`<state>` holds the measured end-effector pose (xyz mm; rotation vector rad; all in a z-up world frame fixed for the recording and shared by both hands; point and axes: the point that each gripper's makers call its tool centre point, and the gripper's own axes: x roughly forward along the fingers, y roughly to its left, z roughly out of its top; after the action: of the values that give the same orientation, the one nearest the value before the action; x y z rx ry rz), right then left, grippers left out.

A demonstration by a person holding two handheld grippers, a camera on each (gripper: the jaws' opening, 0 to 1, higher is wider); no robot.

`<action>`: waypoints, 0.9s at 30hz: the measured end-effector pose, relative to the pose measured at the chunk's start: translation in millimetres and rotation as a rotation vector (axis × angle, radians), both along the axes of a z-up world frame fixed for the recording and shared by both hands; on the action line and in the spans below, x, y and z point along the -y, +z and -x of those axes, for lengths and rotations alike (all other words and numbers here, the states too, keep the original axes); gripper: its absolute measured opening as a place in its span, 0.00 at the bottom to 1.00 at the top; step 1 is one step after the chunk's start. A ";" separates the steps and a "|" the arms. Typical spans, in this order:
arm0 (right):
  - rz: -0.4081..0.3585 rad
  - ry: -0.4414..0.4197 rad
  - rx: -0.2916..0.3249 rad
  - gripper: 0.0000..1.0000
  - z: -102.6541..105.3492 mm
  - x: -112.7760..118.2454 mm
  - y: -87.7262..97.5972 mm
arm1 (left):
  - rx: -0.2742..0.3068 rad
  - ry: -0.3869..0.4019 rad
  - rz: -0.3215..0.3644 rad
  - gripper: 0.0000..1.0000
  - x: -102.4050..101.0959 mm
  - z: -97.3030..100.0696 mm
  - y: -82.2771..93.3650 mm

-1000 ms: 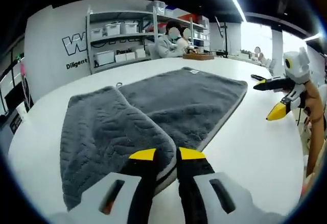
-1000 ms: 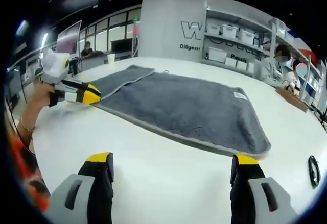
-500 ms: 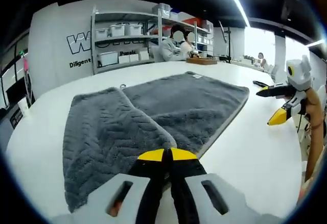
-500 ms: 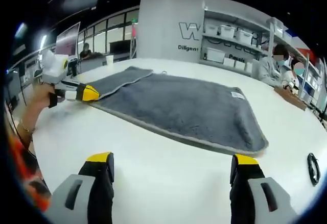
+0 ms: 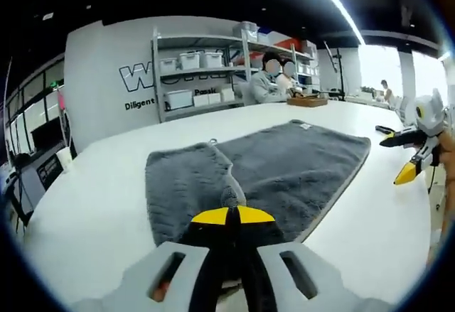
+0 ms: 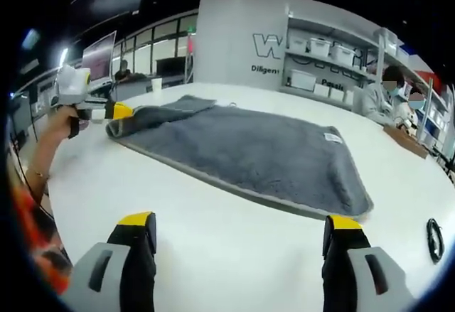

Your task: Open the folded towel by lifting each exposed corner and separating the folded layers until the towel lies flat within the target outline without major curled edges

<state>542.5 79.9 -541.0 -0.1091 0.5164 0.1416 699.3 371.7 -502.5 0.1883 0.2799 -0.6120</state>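
**One flap gripped, most of the unfolding still ahead**

The left gripper [image 5: 229,216] has its yellow-tipped jaws clenched together on the near corner of the towel [image 5: 284,166], and the pinched fabric rises off the table in a bunched fold just ahead of the tips. In the right gripper view that same tool [image 6: 106,110] sits at the towel's far-left end, with the lifted corner curling up beside it. The right gripper [image 6: 238,227] is released, jaws spread wide and holding nothing, hovering above bare white table [image 6: 213,241] well short of the towel's near edge.

The towel lies across the middle of the table: a broad grey panel spread flat, with a narrower folded flap [image 5: 186,184] lying over its left part. A small white label [image 6: 331,136] shows near the right end.

Progress looks early. A corner has been taken up, but the flap has not been opened out, so the layers remain doubled there. No target outline can be made out on the table (it may simply be hidden under the cloth), so placement cannot be judged. Left to do: carry the flap over, spread it, then smooth any curled edges.

Beyond the table stand shelves with bins [image 5: 192,60], where people sit.
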 end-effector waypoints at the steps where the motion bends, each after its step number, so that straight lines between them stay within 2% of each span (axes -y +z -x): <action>1: 0.002 0.000 -0.002 0.98 -0.3 -0.3 -0.2 | 0.005 0.031 0.004 0.01 -12.2 -3.4 1.9; 4: 0.004 0.001 -0.002 0.99 -1.5 -1.7 0.4 | 0.007 0.096 0.003 0.01 -40.8 -10.0 3.0; 12: 0.014 0.015 -0.006 0.99 -5.3 -8.2 2.0 | 0.012 0.220 0.000 0.01 -98.2 -17.4 3.0; 21: 0.027 0.022 -0.003 0.99 -8.9 -12.3 7.5 | 0.020 0.319 -0.016 0.01 -143.2 -18.3 1.9; 27: 0.041 0.038 -0.005 0.99 -11.7 -17.6 10.4 | 0.009 0.384 -0.060 0.01 -172.9 -14.4 -6.6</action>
<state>554.2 97.5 -530.6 -0.1587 0.5229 0.1683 713.7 544.6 -509.2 0.1890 0.3162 -0.2221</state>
